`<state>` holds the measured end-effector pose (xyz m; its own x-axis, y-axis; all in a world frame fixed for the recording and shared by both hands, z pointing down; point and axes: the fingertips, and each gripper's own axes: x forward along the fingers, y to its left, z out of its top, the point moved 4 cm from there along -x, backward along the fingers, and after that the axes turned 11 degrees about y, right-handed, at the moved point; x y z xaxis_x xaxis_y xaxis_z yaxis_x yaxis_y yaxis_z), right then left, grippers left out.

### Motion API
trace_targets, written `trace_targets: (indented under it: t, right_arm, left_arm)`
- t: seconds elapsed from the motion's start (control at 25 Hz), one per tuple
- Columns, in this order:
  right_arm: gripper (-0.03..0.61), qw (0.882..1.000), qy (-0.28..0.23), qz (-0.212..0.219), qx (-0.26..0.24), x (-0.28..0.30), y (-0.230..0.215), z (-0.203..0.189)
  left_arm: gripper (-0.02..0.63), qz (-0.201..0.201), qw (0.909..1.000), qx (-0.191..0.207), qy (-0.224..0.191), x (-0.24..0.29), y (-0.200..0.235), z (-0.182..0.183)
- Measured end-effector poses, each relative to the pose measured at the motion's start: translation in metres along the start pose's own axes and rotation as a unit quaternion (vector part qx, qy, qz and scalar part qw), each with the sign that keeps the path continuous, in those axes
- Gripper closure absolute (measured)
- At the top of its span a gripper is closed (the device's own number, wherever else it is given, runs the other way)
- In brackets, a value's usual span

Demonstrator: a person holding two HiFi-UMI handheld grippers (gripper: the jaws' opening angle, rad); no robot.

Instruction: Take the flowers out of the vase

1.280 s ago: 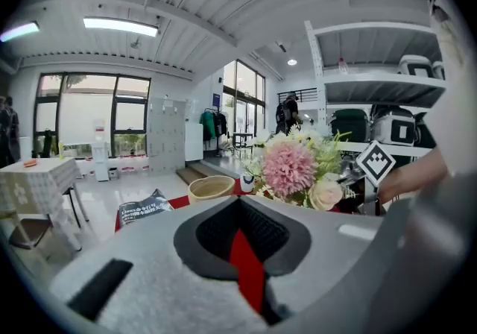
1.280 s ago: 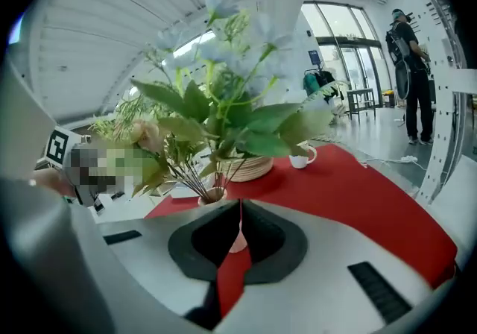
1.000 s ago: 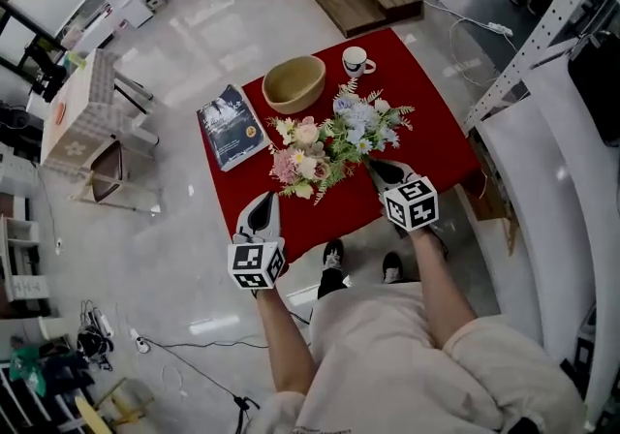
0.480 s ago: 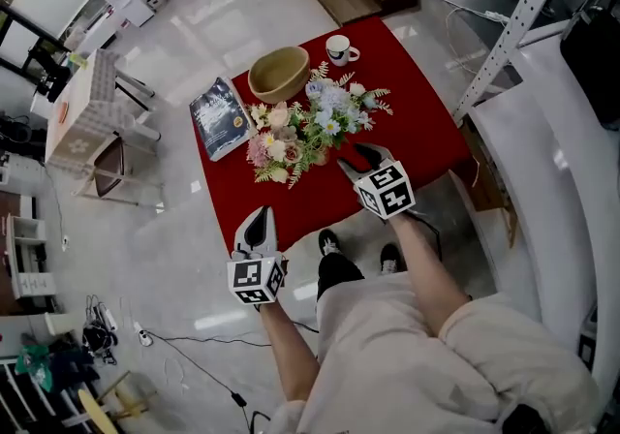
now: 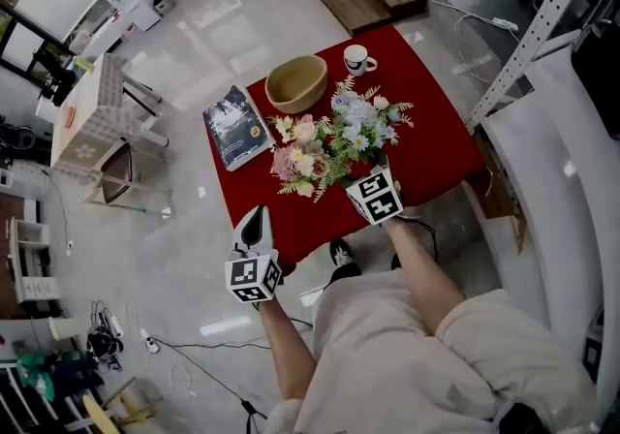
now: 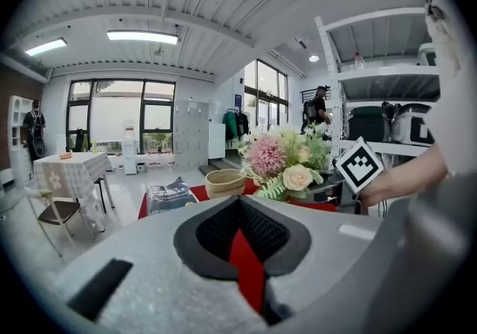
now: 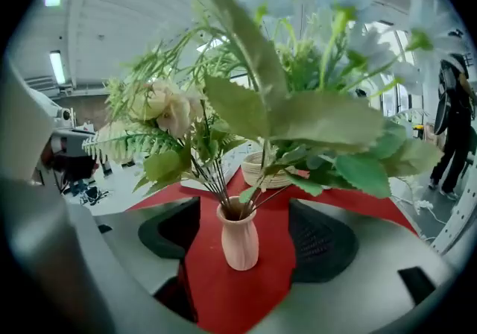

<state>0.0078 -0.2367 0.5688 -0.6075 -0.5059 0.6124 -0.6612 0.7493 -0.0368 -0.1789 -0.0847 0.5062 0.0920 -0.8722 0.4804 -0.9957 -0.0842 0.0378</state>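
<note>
A bouquet of pink, cream and pale blue flowers (image 5: 329,139) stands on the red table (image 5: 431,156); from above it hides its vase. In the right gripper view the small pink vase (image 7: 241,244) stands upright between the jaws of my right gripper (image 7: 244,209), stems rising into the foliage (image 7: 298,120). Those jaws are opening and the pads are clear of the vase on both sides. From overhead, my right gripper (image 5: 360,175) reaches under the bouquet. My left gripper (image 5: 254,217) is shut and empty at the table's front left edge, with the flowers (image 6: 287,161) ahead of it.
Behind the bouquet are a wooden bowl (image 5: 295,83) and a white mug (image 5: 358,59); a book (image 5: 235,127) lies at the left. A metal shelf rack (image 5: 528,45) stands right of the table. A checked table with a chair (image 5: 92,117) is off left.
My right gripper's jaws went from shut to wide apart, and it slid left under the bouquet. The left gripper has shifted a little near the table's front edge.
</note>
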Motion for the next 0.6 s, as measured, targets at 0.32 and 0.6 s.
trace_targets:
  t: [0.32,0.6]
  right_arm:
    - [0.258,0.999,0.006,-0.053,0.007,0.028,0.009,0.016]
    - [0.26,0.996,-0.015,-0.088,-0.005,0.038,0.003,0.028]
  left_arm:
    - [0.606,-0.022,0.9995,-0.021,-0.002,0.021,0.043,-0.009]
    - [0.606,-0.027,0.9989,-0.038,0.006,0.032,0.08,-0.019]
